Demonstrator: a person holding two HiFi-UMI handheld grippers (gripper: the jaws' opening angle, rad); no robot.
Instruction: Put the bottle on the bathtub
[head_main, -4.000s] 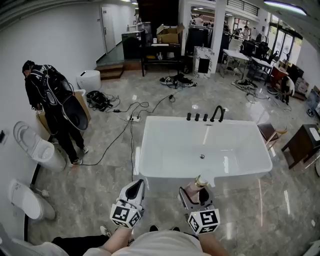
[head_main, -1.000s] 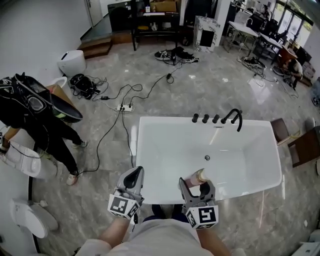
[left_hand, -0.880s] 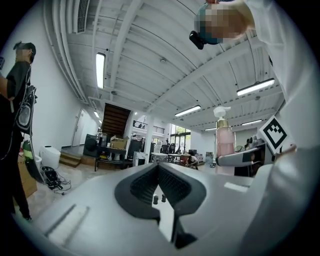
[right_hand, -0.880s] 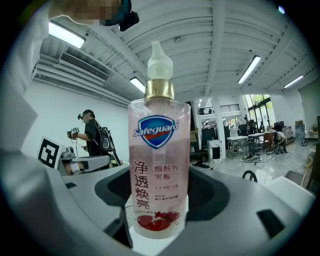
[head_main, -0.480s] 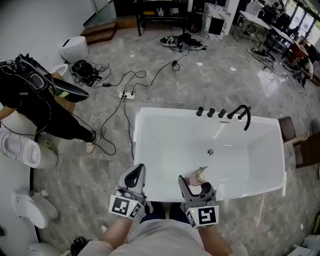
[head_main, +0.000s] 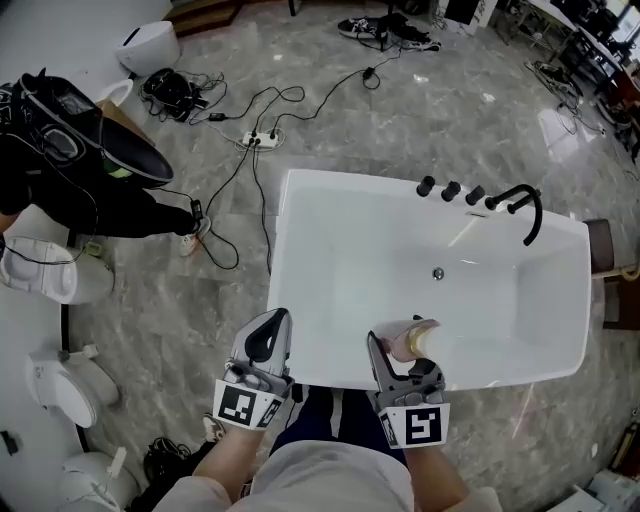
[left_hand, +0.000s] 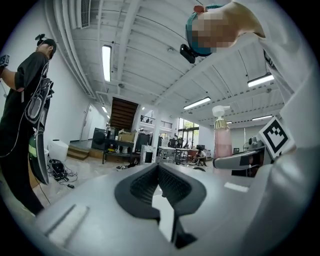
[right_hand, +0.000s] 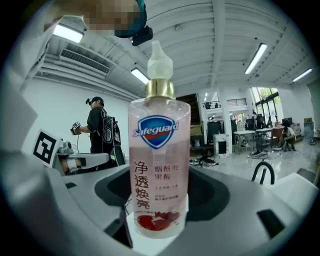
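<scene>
Grey marble floor, white bathtub (head_main: 292, 250) | right gripper (head_main: 402, 354) clamps pink bottle (head_main: 410, 339) upright | left gripper (head_main: 268, 334) jaws together, empty

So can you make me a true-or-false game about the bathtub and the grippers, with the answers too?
1. The right gripper holds a pink bottle. True.
2. The left gripper holds a sponge. False: its jaws are shut on nothing.
3. The bathtub has a gold tap. False: the tap is black.
4. A person in black is on the floor beside the bathtub. True.
5. The bottle stands on the bathtub's rim. False: the right gripper has it.
</scene>
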